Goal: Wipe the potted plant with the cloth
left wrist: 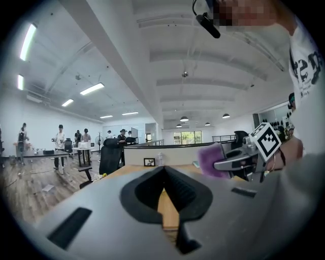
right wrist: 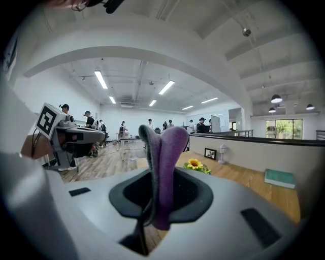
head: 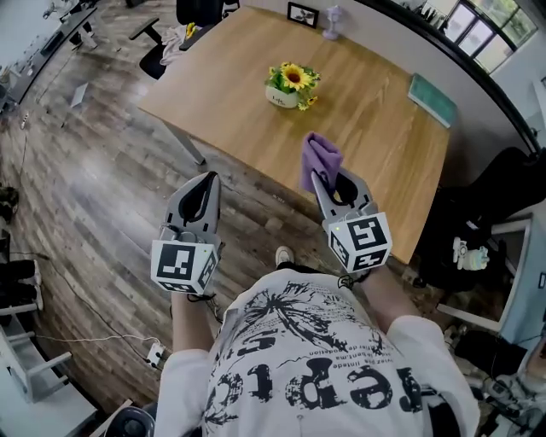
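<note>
Head view: looks like the approach step. The left gripper point(head: 207, 183) and right gripper point(head: 327, 188) hang short of the bench point(head: 384, 128), and the potted plant point(head: 292, 85) sits mid-bench, well apart from both.

Left gripper view: jaws together, nothing in them.

Right gripper view: jaws clamped on the purple cloth point(right wrist: 165, 162), plant ahead. Next move, I'd guess, is to bring the cloth gently onto the leaves.

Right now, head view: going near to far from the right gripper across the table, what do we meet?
Near to far: right gripper, fingers shut on the purple cloth → potted plant → picture frame at the far edge.
</note>
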`<state>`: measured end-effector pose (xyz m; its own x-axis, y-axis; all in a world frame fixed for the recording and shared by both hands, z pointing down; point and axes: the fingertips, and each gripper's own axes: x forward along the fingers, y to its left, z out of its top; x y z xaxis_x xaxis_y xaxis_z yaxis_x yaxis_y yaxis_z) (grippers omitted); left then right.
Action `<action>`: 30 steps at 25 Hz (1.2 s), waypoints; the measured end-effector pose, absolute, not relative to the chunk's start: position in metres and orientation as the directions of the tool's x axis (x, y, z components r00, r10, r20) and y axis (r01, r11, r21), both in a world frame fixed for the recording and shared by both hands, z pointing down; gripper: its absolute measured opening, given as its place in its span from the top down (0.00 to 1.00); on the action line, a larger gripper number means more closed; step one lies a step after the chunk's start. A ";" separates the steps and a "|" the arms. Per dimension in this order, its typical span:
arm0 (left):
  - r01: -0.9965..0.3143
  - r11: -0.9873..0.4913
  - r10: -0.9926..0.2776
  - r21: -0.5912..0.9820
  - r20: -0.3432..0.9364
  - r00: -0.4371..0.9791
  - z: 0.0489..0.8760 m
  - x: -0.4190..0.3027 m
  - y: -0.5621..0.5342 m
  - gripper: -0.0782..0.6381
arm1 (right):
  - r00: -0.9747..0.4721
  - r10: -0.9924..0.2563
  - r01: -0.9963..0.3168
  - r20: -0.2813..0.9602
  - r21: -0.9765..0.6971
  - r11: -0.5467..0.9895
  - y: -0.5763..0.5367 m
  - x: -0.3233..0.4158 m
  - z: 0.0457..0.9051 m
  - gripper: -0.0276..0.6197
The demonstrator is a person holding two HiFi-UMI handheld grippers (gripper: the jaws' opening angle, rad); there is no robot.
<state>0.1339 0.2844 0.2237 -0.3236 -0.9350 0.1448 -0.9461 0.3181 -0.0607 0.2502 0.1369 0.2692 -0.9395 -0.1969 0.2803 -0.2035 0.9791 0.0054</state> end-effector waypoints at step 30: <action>-0.958 -0.279 -0.891 0.066 0.355 0.284 0.361 -0.075 -0.009 0.89 | -0.564 -0.563 -0.699 0.605 0.015 0.715 -0.092 0.118 0.426 0.84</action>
<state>-0.0754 -0.0090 0.3609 0.2838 -0.8906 0.3554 -0.9580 -0.2792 0.0655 0.1177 -0.0924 0.4257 -0.5636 -0.5629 0.6045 -0.6987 0.7153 0.0147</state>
